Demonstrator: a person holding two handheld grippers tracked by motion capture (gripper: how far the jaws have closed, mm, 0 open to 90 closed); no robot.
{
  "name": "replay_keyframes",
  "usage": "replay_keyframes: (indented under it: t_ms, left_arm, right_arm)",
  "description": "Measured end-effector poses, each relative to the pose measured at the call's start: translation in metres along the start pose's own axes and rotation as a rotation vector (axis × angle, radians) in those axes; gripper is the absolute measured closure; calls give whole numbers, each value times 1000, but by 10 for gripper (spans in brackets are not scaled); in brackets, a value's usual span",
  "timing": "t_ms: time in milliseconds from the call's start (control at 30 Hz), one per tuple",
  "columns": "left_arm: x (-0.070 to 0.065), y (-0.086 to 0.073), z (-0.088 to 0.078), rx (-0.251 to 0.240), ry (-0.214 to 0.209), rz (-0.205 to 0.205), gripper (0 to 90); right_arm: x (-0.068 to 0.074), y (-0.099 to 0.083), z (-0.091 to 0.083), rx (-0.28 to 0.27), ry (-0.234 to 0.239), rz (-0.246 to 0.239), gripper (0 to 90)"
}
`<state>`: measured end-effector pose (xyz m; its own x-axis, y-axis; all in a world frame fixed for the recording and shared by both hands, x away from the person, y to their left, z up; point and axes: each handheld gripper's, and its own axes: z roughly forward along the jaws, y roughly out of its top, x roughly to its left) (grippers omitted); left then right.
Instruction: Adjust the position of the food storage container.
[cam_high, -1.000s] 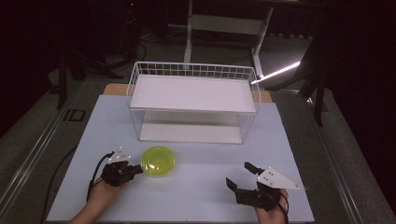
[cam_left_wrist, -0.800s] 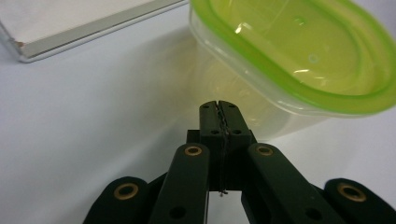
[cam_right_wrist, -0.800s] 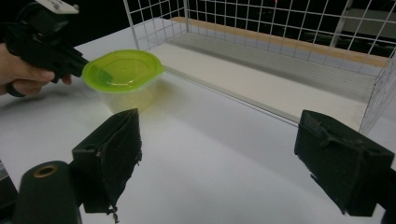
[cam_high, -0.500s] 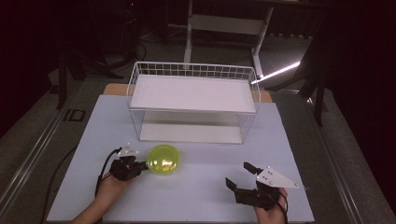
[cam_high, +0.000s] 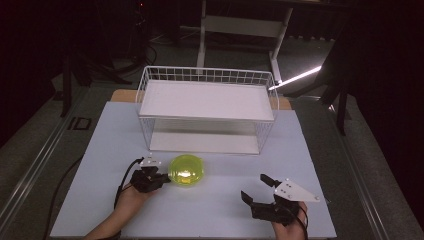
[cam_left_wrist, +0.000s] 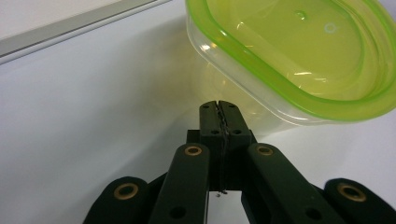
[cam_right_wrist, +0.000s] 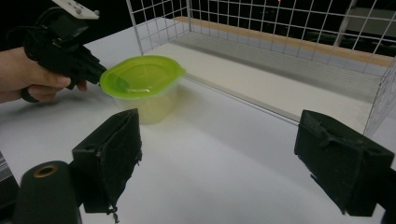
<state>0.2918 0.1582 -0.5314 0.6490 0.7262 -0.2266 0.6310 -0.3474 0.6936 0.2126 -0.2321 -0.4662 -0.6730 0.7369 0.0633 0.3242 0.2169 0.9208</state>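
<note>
2 grippers flank a lidded green container on the white table, before a wire rack. Left gripper, jaws closed and empty, touches its side, having pushed it rightward. Right gripper rests apart, jaws spread.

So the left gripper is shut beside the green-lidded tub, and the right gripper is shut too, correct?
Not quite: the right gripper is open, its jaws wide apart in the right gripper view. The left gripper is indeed shut beside the green-lidded tub.
</note>
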Motion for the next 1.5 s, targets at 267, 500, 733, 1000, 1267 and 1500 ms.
replay_keyframes:
  t_ms: [267, 500, 733, 1000, 1267, 1500]
  left_arm:
    - [-12, 15, 18, -6, -2, 21, 900]
    - [-18, 22, 34, -3, -18, 16, 900]
    - [-21, 24, 40, -7, -35, 13, 900]
    - [-17, 22, 27, -23, -24, 20, 900]
    - [-17, 10, 0, -72, -62, 36, 900]
    - [-19, -1, -40, -163, -123, 41, 779]
  right_arm:
    - [1, -1, 2, 6, 9, -2, 146]
    - [0, -1, 1, 4, 11, 1, 146]
    - [0, -1, 1, 4, 12, 3, 146]
    - [0, -1, 3, 13, 15, -1, 147]
    - [3, -1, 4, 19, 10, -23, 146]
    - [5, -1, 5, 26, 12, -26, 146]
